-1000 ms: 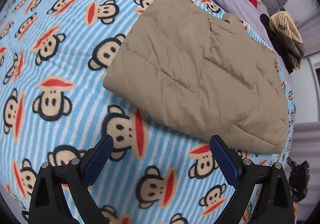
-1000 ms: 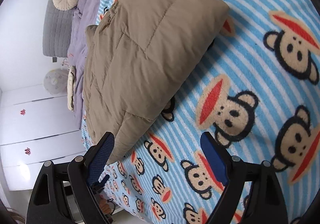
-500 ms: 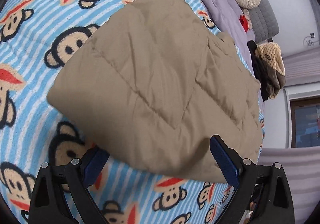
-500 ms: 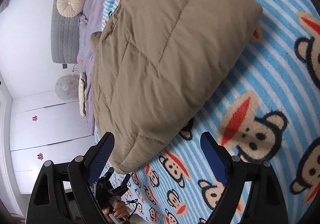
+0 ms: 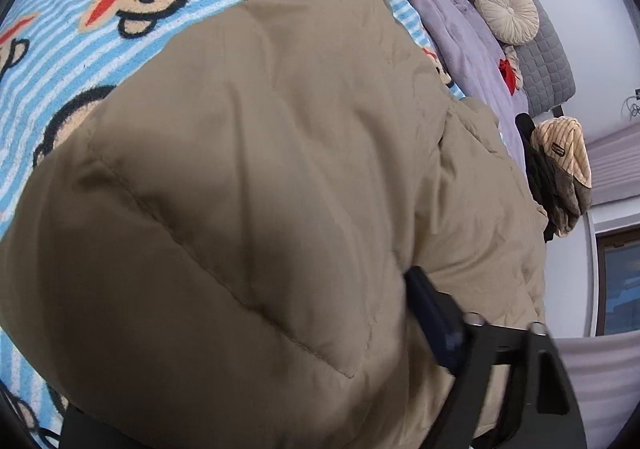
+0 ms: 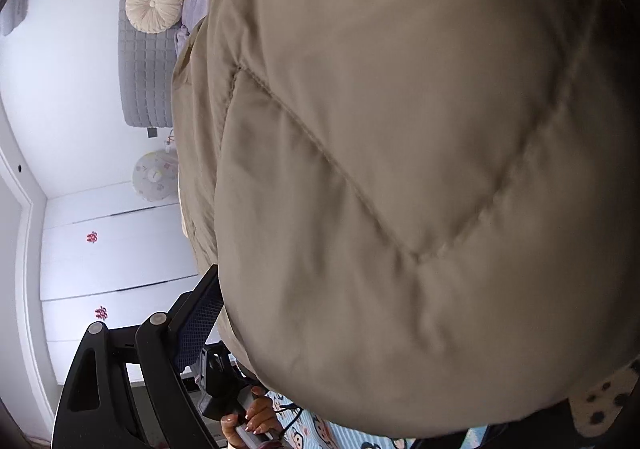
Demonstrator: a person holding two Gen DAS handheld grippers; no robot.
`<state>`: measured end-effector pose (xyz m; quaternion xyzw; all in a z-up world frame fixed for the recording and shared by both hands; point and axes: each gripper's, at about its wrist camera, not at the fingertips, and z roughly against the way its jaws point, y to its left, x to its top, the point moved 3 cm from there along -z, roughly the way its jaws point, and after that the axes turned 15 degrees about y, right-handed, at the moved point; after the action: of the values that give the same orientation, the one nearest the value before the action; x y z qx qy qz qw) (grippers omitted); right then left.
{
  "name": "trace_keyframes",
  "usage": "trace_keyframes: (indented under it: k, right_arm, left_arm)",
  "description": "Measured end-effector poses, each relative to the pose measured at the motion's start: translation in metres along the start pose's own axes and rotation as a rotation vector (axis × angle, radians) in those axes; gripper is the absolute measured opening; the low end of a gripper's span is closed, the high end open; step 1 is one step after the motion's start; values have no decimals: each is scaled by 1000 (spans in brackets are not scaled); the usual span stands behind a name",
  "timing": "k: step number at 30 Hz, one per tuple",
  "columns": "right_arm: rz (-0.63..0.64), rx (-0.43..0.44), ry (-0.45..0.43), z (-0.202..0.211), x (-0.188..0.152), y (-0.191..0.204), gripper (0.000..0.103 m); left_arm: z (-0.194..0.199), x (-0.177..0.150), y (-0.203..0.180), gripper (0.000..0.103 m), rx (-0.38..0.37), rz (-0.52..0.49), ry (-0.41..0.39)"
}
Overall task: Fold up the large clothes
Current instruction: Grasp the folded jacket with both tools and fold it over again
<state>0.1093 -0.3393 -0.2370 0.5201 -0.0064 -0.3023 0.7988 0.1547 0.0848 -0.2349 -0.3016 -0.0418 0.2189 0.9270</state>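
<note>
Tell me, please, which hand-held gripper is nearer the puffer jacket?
Left, marginally: the left hand-held gripper has just been closing around the beige puffer jacket; the right hand-held gripper straddles it, jaws wide.

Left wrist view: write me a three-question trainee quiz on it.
1. True or false: the jacket is bright red.
2. What leans against the grey headboard? A) a round cream cushion B) a laptop C) a folded towel
3. What print covers the striped blanket under the jacket?

Key: 1 false, it is tan. 2 A, the cushion. 3 monkey faces.
</note>
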Motion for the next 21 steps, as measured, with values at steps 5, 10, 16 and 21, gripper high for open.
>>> trace_keyframes:
  k: [5,10,16,21]
  right_arm:
    - [-27,14,6,3,-1,5,49]
    - [64,47,22,17,-13,27,25]
    - [102,32,70,42,-49,33,24]
    - [67,-6,122,60,-96,10,24]
  left_arm:
    - [18,0,-21,21,-36,-97,-14]
    - [55,-16,-41,19,-57,-234,-34]
    - [83,-55,-42,19,-42,-335,35]
    - [94,-116,-7,19,-8,-347,165]
